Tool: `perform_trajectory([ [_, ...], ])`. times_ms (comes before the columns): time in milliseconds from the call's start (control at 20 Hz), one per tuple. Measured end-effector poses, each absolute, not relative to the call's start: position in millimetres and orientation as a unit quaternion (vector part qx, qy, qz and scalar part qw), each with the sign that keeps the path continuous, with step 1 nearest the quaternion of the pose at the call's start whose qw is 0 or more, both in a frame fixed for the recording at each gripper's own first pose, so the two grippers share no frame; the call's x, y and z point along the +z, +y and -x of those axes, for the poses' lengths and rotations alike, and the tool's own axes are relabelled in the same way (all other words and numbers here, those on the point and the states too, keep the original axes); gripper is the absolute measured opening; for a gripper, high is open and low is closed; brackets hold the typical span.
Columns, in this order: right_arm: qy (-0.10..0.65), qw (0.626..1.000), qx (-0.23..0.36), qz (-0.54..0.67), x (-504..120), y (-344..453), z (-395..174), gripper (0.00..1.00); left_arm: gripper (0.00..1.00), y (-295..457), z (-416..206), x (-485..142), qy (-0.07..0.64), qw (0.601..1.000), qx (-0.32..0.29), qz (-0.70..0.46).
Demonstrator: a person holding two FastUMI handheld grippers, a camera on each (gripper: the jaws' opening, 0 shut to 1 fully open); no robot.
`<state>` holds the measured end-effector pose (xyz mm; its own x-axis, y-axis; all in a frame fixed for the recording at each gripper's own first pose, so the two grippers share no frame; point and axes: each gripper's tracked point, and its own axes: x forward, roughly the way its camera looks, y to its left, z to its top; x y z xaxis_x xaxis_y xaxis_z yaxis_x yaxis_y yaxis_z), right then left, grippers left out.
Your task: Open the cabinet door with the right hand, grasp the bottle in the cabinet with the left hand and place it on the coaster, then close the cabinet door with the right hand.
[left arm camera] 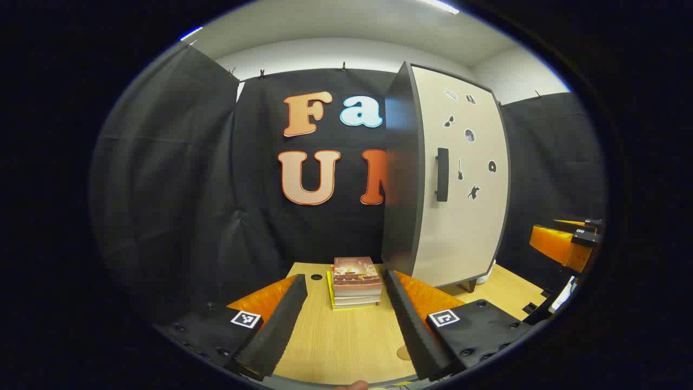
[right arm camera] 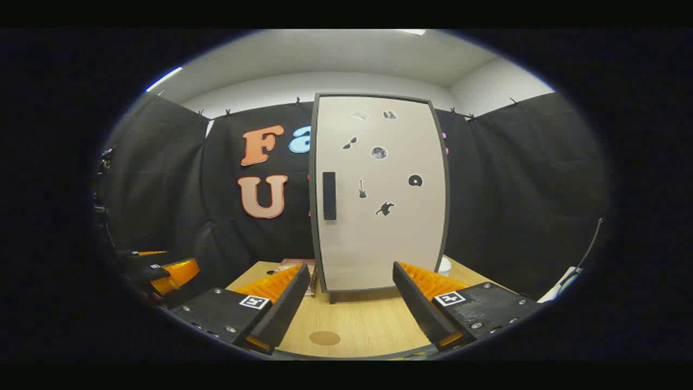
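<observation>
A tall cabinet stands on the wooden table with its beige door (right arm camera: 379, 227) shut, so the inside is hidden. The door carries small black stickers and a black vertical handle (right arm camera: 329, 195) near its left edge. In the left gripper view the door (left arm camera: 460, 227) and handle (left arm camera: 442, 174) sit to the right. A round brown coaster (right arm camera: 325, 338) lies flat on the table in front of the cabinet, and the coaster (left arm camera: 403, 353) peeks out beside my left gripper's right finger. My right gripper (right arm camera: 352, 270) is open, facing the door from a distance. My left gripper (left arm camera: 344, 279) is open above the table.
A stack of books (left arm camera: 354, 281) lies on the table left of the cabinet. The wooden table (right arm camera: 373, 325) reaches forward to both grippers. A small white object (right arm camera: 444, 265) sits behind the cabinet's right corner. The other gripper's orange body (left arm camera: 563, 246) shows at far right.
</observation>
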<state>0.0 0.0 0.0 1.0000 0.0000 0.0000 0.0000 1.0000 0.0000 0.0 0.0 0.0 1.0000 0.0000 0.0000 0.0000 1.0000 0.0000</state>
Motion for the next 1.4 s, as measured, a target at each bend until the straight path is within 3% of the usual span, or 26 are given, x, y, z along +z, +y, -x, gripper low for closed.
perform_trajectory([
  [50,0.000,1.000,0.000,0.002,0.3,1.0,-1.7,0.94,0.94,1.5,-0.8,-0.1,0.000,1.000,-0.001,0.002],
  [200,0.004,1.000,-0.004,0.003,0.3,1.5,-5.1,0.95,0.94,6.7,-3.5,-5.7,0.010,1.000,0.002,0.000],
  [300,0.003,1.000,-0.004,-0.001,0.1,3.5,-8.2,0.95,0.99,10.5,-4.5,-6.9,0.011,1.000,0.005,0.001],
  [350,0.003,1.000,-0.004,-0.001,0.3,4.0,-8.8,0.95,0.94,12.8,-5.3,-7.3,0.013,1.000,0.006,0.000],
  [700,0.005,1.000,-0.010,0.004,1.2,8.2,-13.5,0.95,0.99,23.0,-8.4,-10.5,0.015,1.000,0.007,-0.005],
  [1150,0.006,1.000,-0.016,0.000,1.5,13.8,-16.4,0.94,0.99,37.9,-8.1,-14.1,0.020,1.000,0.011,-0.006],
  [1200,0.008,1.000,-0.014,-0.002,1.7,14.9,-18.5,0.95,0.94,38.9,-7.6,-16.7,0.023,1.000,0.011,-0.004],
  [1400,-0.002,1.000,-0.015,0.003,16.6,17.3,-34.9,0.95,0.97,43.3,-12.0,-17.5,0.024,1.000,0.011,0.002],
])
